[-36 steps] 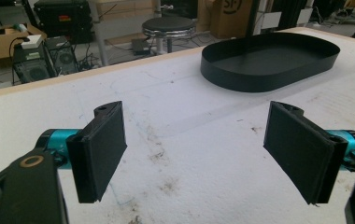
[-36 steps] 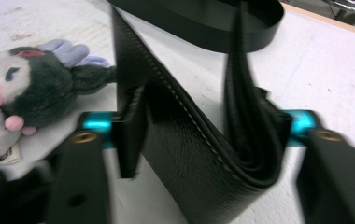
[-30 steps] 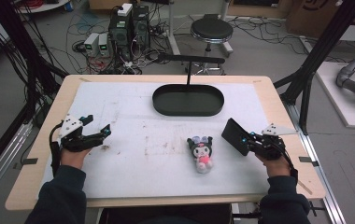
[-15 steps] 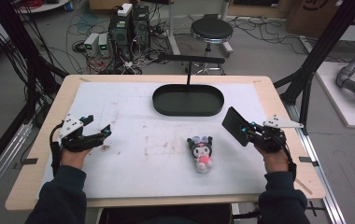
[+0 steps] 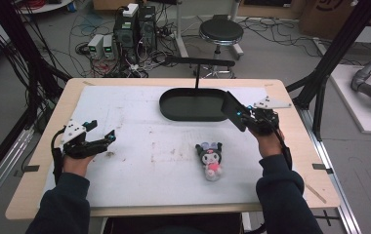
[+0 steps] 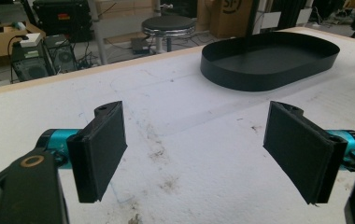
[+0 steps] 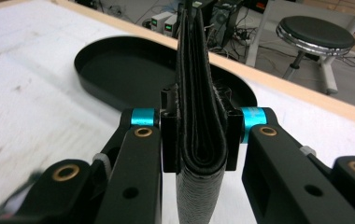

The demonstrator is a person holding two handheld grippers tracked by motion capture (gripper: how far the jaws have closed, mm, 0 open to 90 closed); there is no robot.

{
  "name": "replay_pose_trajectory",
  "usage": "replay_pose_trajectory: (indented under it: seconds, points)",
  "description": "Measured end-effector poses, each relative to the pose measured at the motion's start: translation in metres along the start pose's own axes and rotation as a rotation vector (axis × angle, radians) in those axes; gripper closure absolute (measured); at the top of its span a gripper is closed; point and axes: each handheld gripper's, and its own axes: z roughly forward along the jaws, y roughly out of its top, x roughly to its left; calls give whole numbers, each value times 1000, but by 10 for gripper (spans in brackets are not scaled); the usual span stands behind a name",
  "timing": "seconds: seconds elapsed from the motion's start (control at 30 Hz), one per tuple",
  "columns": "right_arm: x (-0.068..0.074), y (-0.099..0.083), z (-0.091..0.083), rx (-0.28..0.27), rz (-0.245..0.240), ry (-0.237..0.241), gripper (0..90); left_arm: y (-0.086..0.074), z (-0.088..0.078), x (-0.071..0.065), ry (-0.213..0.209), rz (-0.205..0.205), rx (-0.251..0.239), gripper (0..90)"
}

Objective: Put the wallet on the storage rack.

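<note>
A black folded wallet [image 7: 199,116] stands on edge between the jaws of my right gripper [image 7: 199,135], which is shut on it. In the high view the wallet [image 5: 233,110] hangs at the right end of the black oval tray [image 5: 171,111], held above the table by the right gripper [image 5: 244,115]. The tray's wall [image 7: 96,77] lies just beyond the wallet in the right gripper view. A dark-hooded plush doll [image 5: 209,158] lies on the white mat in front of the tray. My left gripper [image 5: 106,138] rests at the left, open with nothing between its fingers [image 6: 101,154].
A white mat [image 5: 139,161] covers the wooden table. A black stand [image 5: 198,62] rises behind the tray [image 6: 241,77]. A stool [image 5: 217,33] and computer boxes [image 5: 134,24] sit on the floor past the far edge.
My right gripper has lifted and carried the wallet away from the person, from beside the doll to the tray's right end. The left gripper has stayed put.
</note>
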Motion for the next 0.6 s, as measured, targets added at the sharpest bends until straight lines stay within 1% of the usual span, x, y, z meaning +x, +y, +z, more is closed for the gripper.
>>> replay_pose_trajectory:
  seconds: [0.1,0.17,0.23,0.3,0.43,0.6]
  points:
    - [0,10,16,7,3,-3,762,0,0,0,0,0,0,208]
    - [1,16,25,-2,3,-12,762,0,0,0,-2,0,-2,209]
    - [2,20,34,-5,-18,-22,762,0,0,1,0,-5,-5,208]
    - [3,23,43,-2,-28,-31,762,0,-1,1,1,-6,-5,209]
    - [2,31,60,5,-24,-47,762,0,-1,2,-1,-9,-9,208]
    - [1,37,81,42,-29,-69,763,-1,0,3,-2,-12,-11,208]
